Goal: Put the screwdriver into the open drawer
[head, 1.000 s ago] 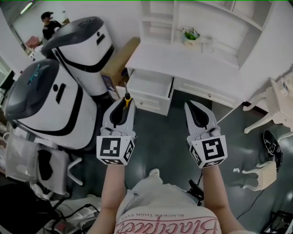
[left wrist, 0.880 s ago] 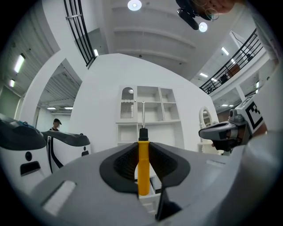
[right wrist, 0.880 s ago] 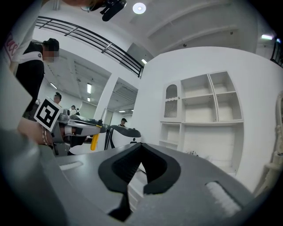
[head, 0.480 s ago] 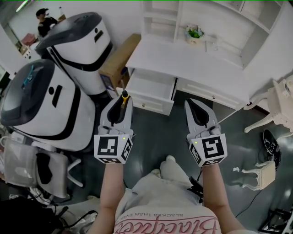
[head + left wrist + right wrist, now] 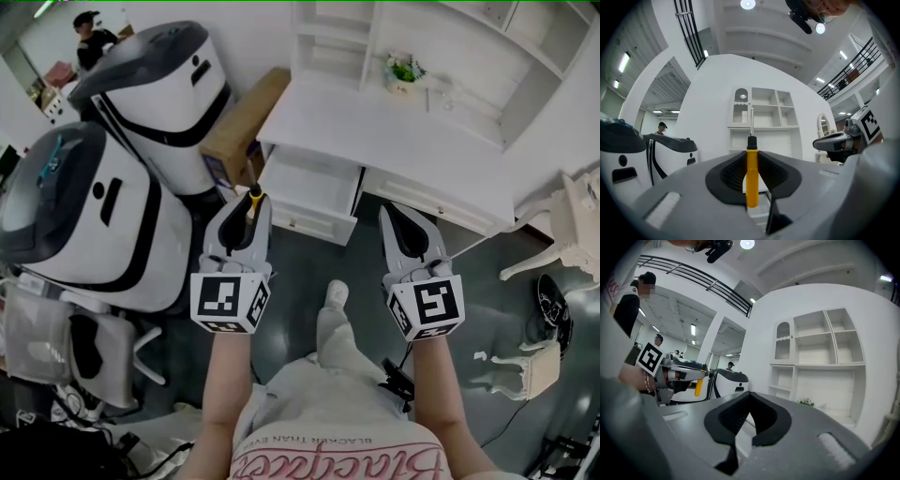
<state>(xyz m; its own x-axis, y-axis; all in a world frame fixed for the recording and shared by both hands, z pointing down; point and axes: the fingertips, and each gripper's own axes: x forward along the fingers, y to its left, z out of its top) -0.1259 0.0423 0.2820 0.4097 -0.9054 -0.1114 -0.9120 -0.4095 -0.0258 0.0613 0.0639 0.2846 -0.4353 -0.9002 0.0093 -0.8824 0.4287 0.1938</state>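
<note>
**Two grippers near the open drawer, screwdriver in the left**

Left gripper (image 5: 247, 208): jaws clamped on the screwdriver (image 5: 253, 199). The left gripper view shows the yellow handle (image 5: 751, 178) upright between the dark pads, with the black collar and thin metal shaft sticking out past the tips. The handle's lower end is cut off behind the gripper body. From the head view only the handle top and collar show; the shaft is too thin to make out there.

Right gripper (image 5: 395, 216): jaw tips together, nothing between them, as the right gripper view (image 5: 749, 393) shows.

Open drawer (image 5: 302, 221): pulled out of the white desk (image 5: 403, 141), left side. The inside looks pale, and any contents cannot be made out. The screwdriver sits just left of the drawer's near left corner in the head view, outside it. Its height over the floor cannot be judged.

Far on the desk is a small plant (image 5: 401, 67). Left of the desk stand a cardboard box (image 5: 246, 122) and two white-and-black machines (image 5: 141, 84). A white chair (image 5: 567, 220) at right is cut by the frame edge.
</note>
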